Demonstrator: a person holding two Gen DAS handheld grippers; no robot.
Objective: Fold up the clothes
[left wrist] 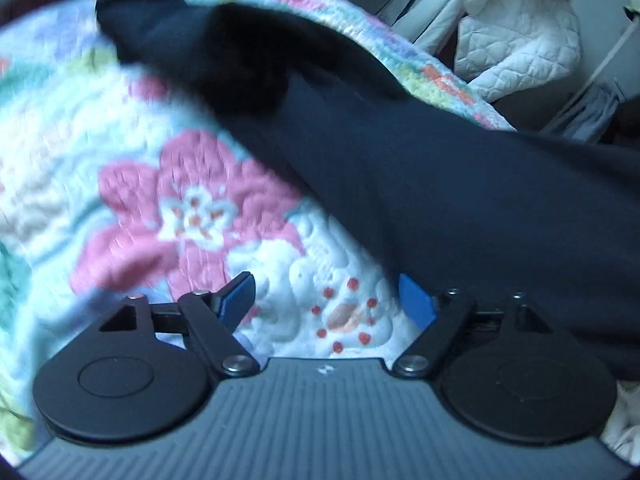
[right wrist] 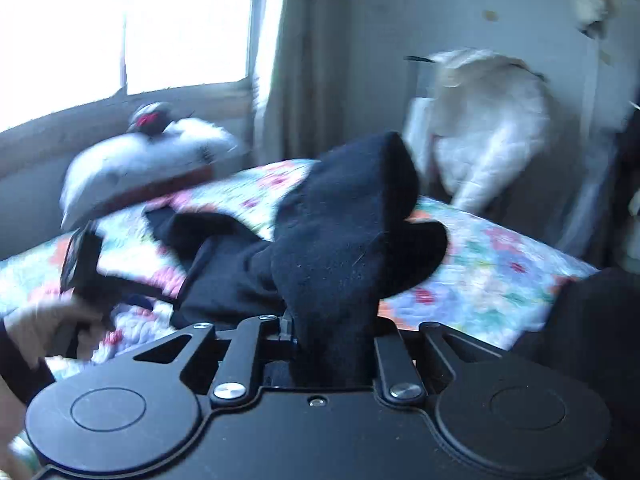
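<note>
A dark navy garment (left wrist: 440,184) lies stretched across a floral quilt (left wrist: 160,184) on a bed. My left gripper (left wrist: 326,298) is open just above the quilt, its right blue pad (left wrist: 416,300) at the garment's lower edge, holding nothing. In the right wrist view my right gripper (right wrist: 334,340) is shut on a bunched fold of the same navy garment (right wrist: 344,240), lifted above the quilt (right wrist: 500,264). The fingertips are hidden by the cloth. The left gripper and the gloved hand holding it (right wrist: 80,264) show at the left.
A white quilted jacket (left wrist: 520,28) hangs beside the bed; it also shows in the right wrist view (right wrist: 488,136). A grey-white pillow or soft toy (right wrist: 148,160) lies at the head of the bed under a bright window (right wrist: 120,32).
</note>
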